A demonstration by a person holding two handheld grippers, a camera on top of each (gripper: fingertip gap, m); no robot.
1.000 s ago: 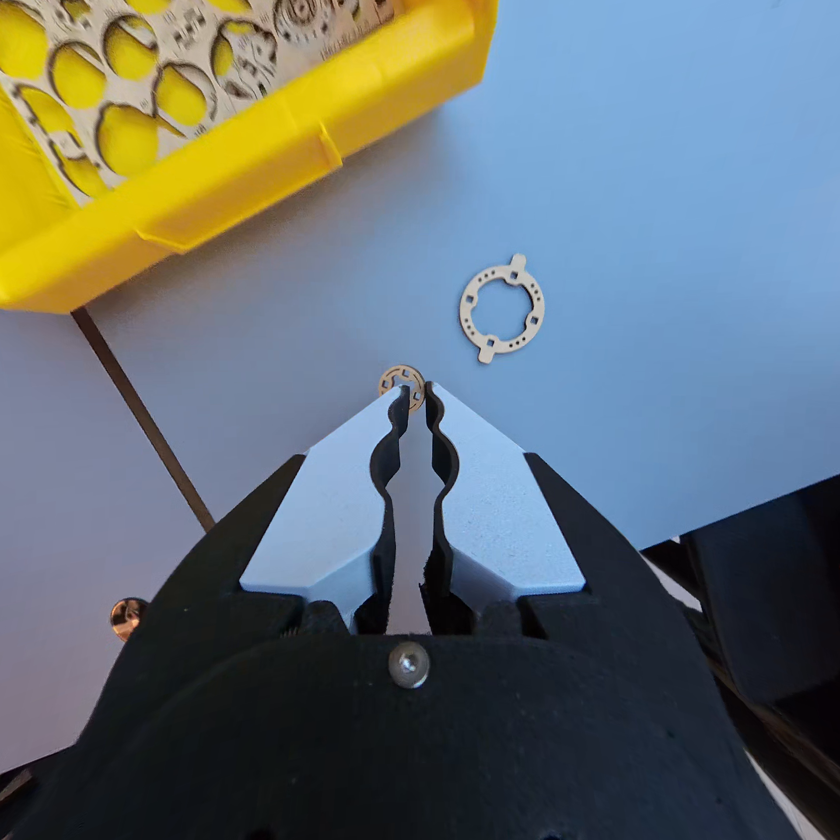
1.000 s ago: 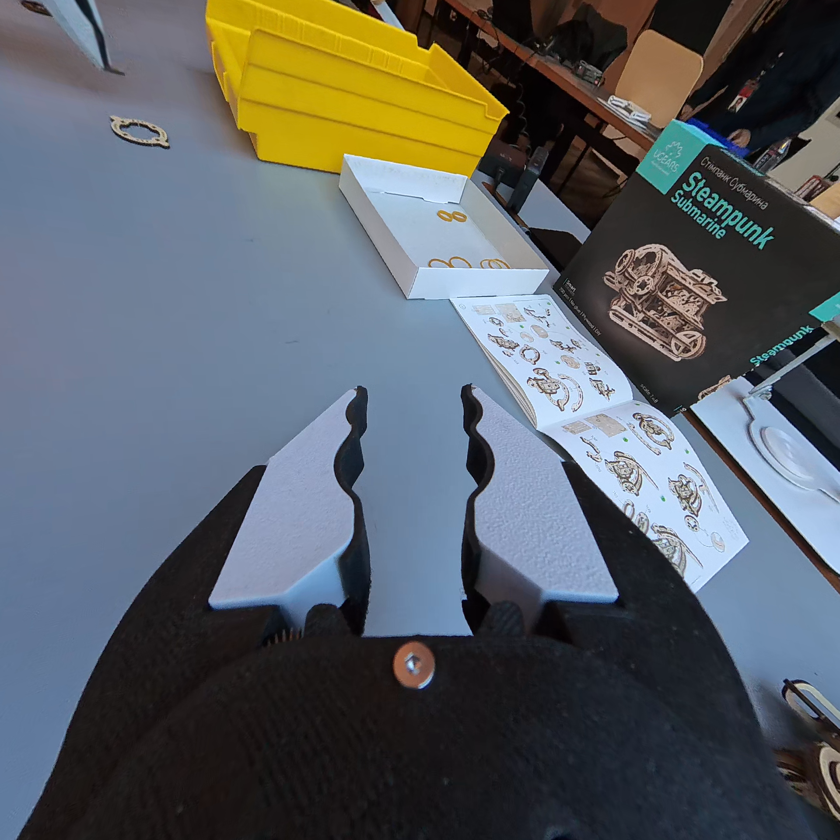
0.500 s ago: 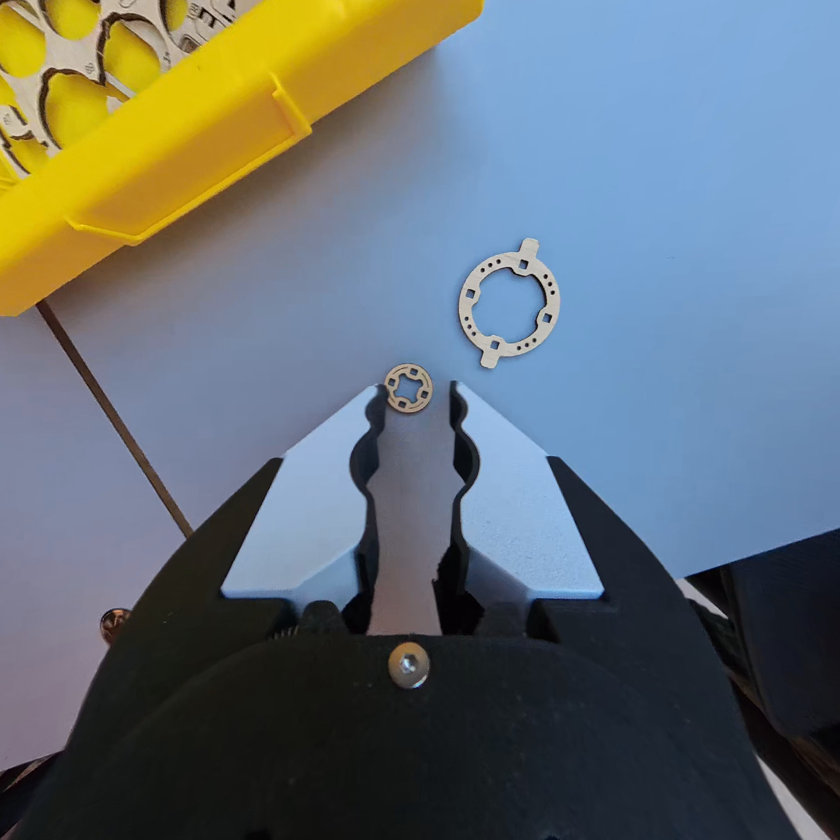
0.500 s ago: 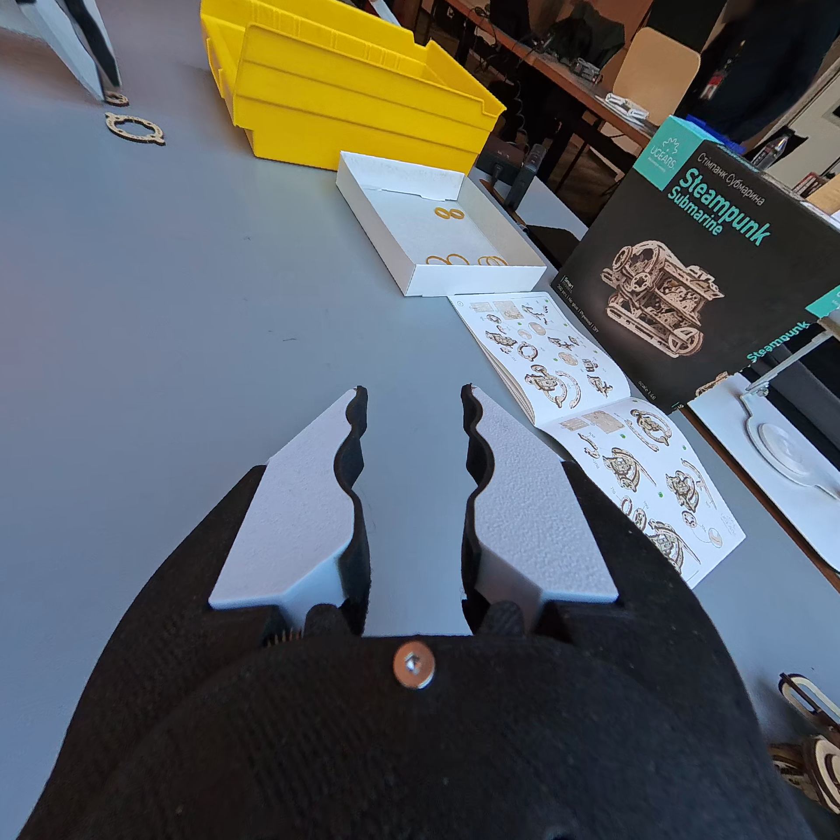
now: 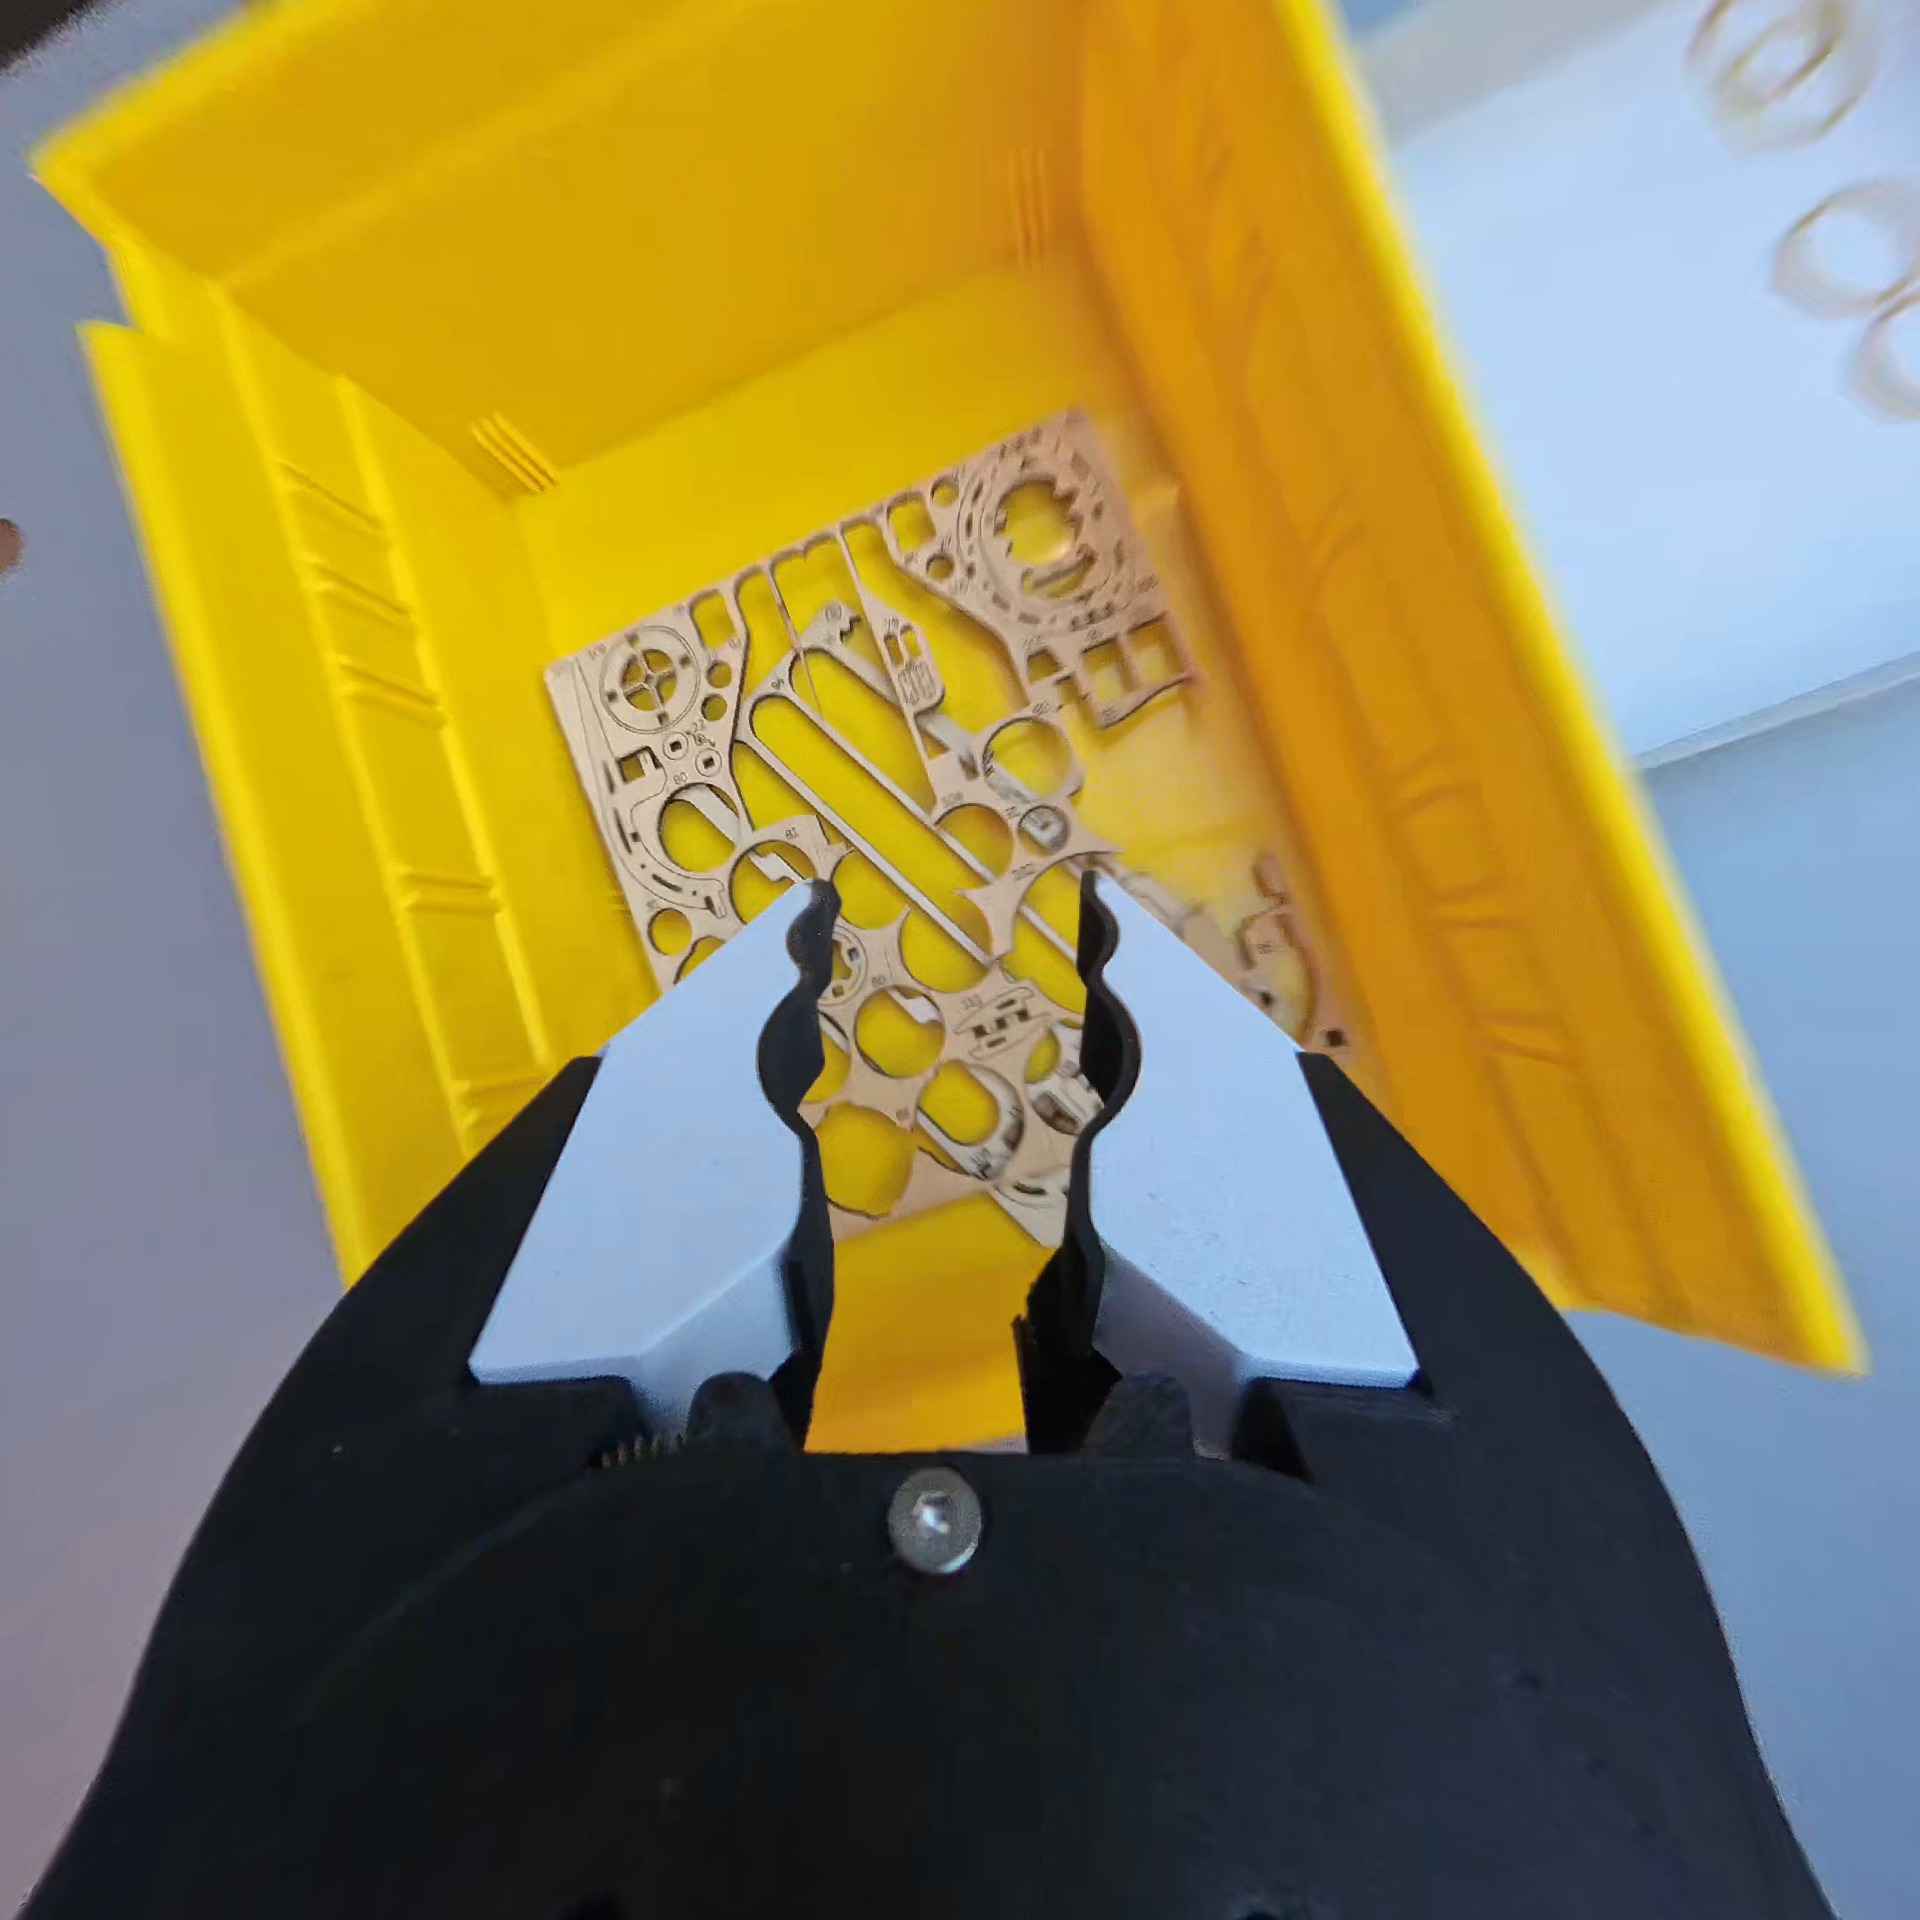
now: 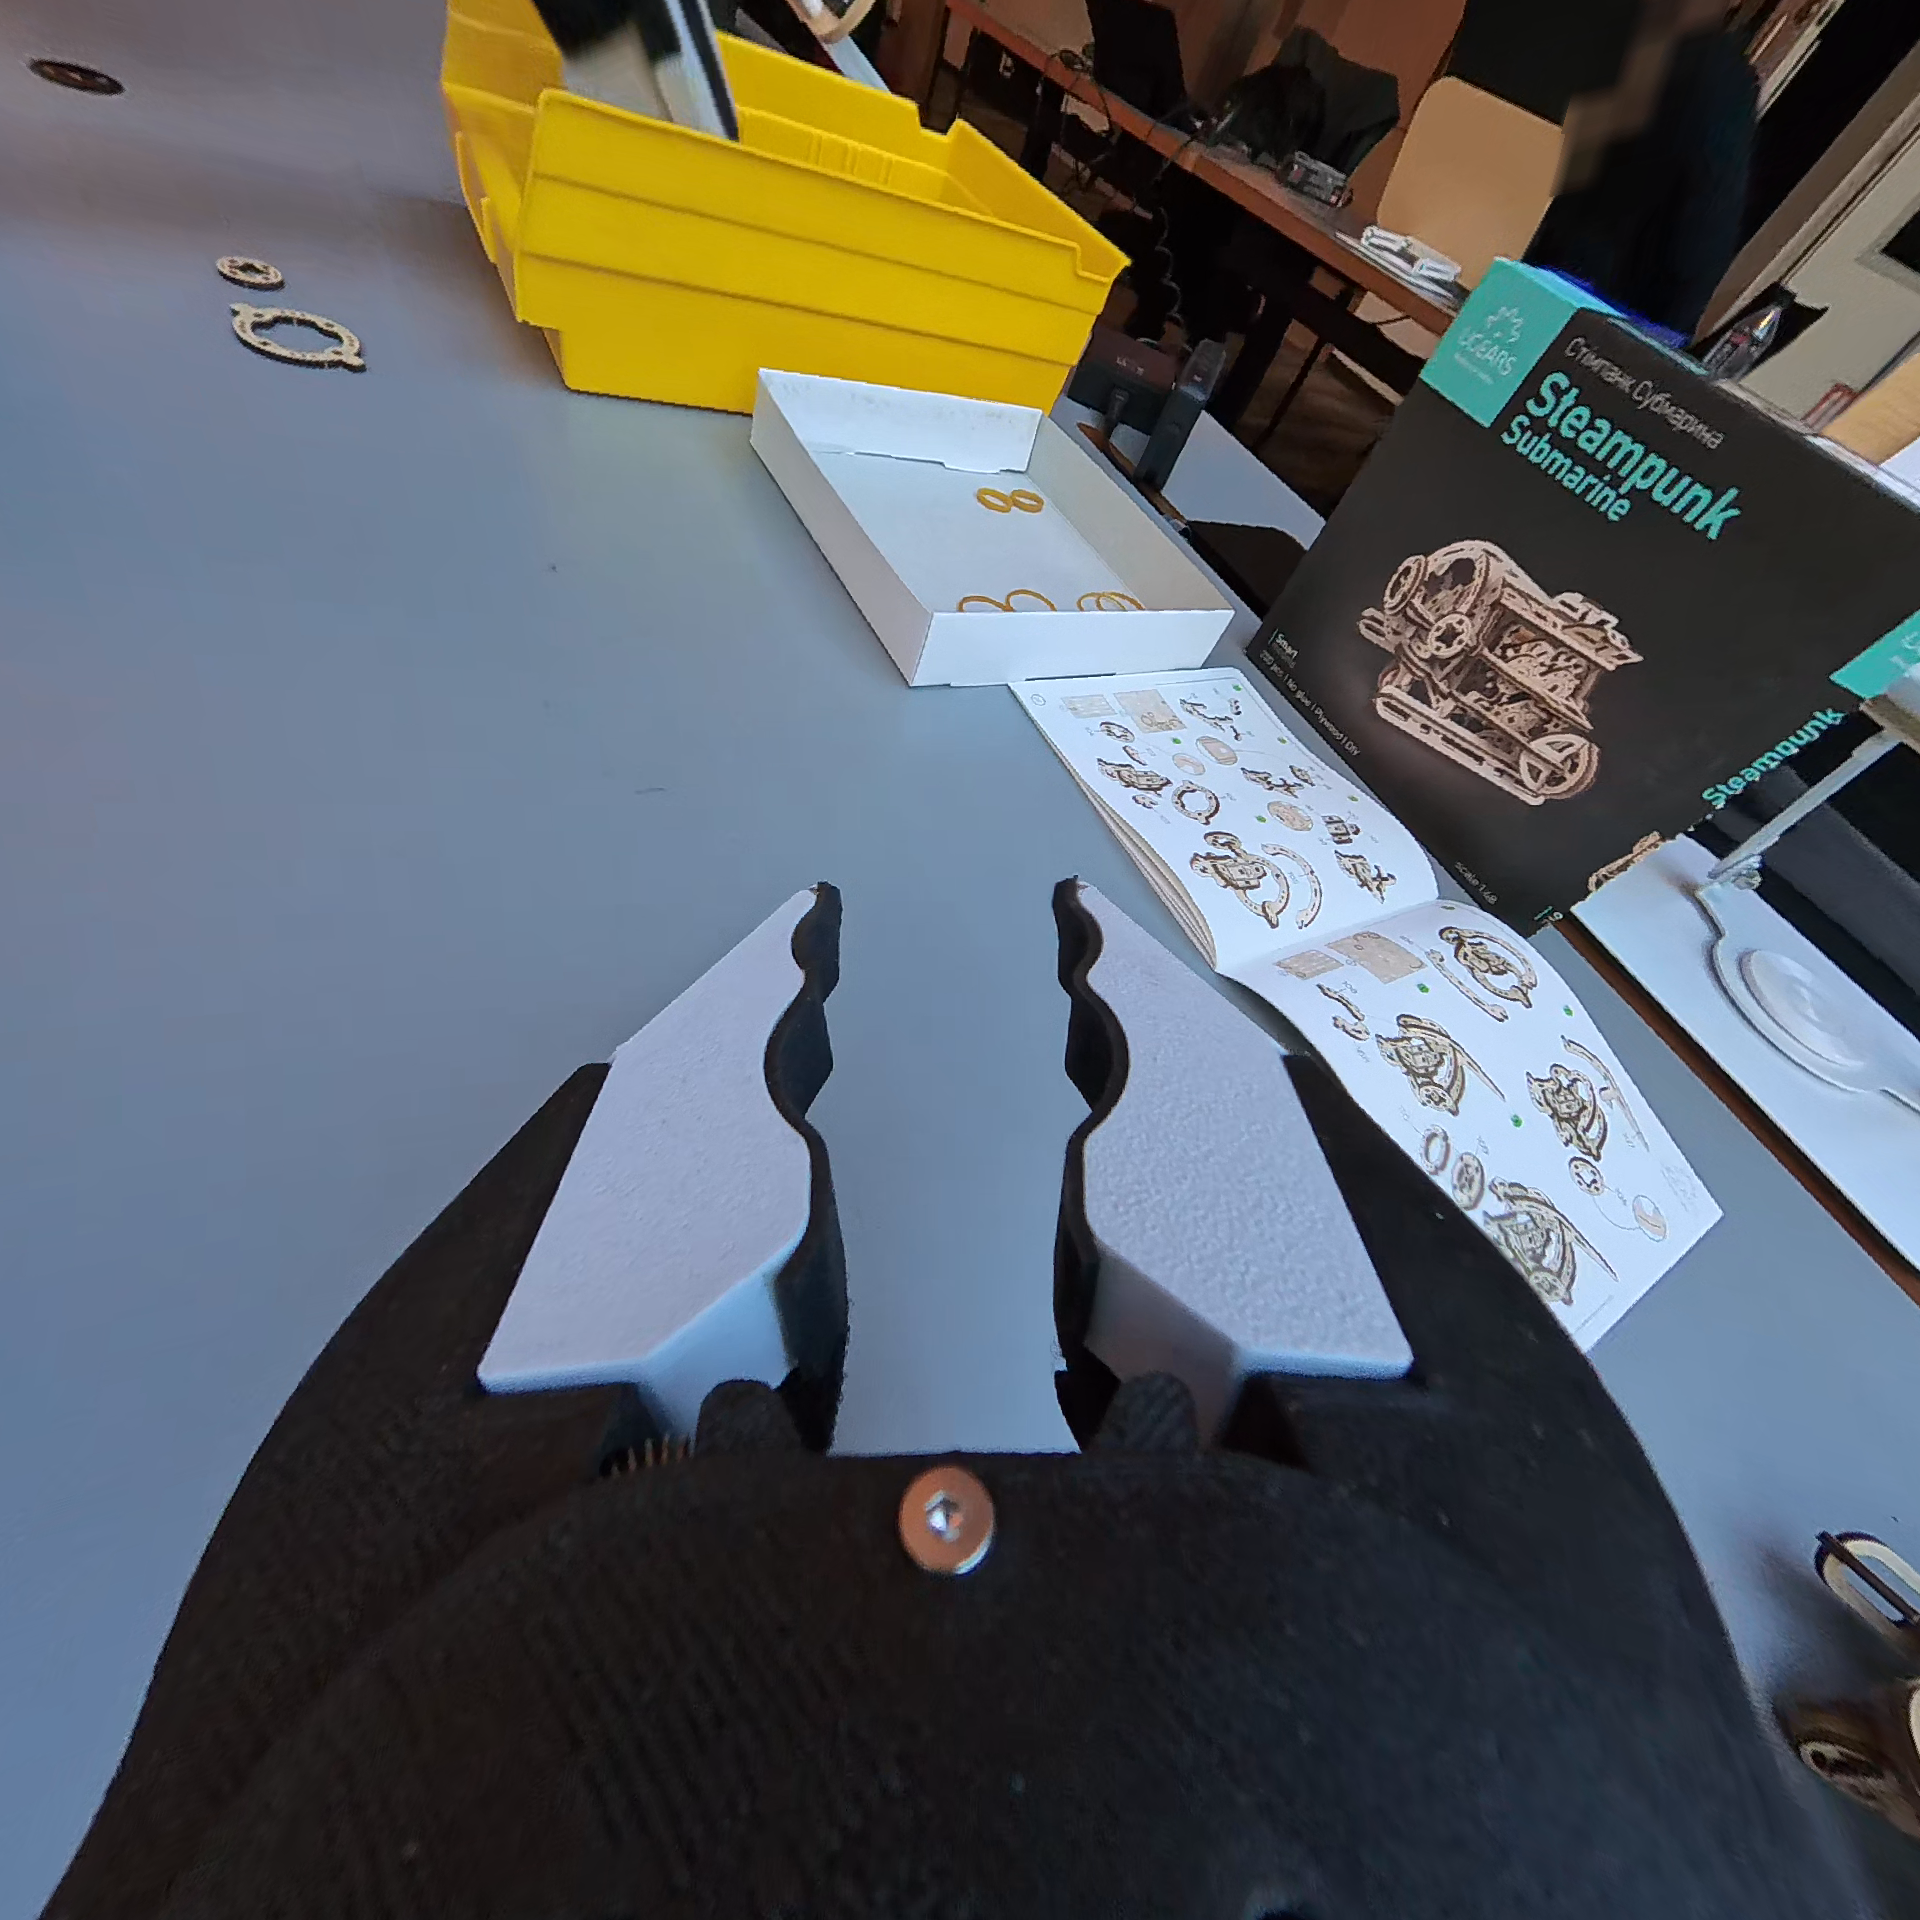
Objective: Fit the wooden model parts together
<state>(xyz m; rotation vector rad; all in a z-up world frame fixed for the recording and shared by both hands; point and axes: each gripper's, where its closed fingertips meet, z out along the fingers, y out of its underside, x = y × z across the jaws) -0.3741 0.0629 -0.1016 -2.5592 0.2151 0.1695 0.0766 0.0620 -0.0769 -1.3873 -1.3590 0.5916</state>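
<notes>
My left gripper point(image 5: 956, 894) is open and empty, hanging over the yellow bin point(image 5: 364, 790). A laser-cut wooden parts sheet point(image 5: 894, 831) lies on the bin's floor under the fingers. In the right wrist view the left gripper point(image 6: 665, 73) shows far off above the yellow bin point(image 6: 790, 301). A small wooden ring point(image 6: 250, 272) and a larger tabbed wooden ring point(image 6: 297, 336) lie on the grey table left of the bin. My right gripper point(image 6: 940, 899) is open and empty, low over the bare grey table.
A white shallow box point(image 6: 935, 649) with several rubber bands point(image 6: 1010, 501) stands beside the bin. An open instruction booklet point(image 6: 1351, 977) and a dark kit box point(image 6: 1579, 623) lie to the right. Wooden pieces point(image 6: 1870, 1600) sit at the lower right edge. My hands' fingertips stand some 45 cm from each other.
My left gripper opened, left the small wooden ring on the table beside the tabbed ring, and swung over into the yellow bin. The right gripper barely moved.
</notes>
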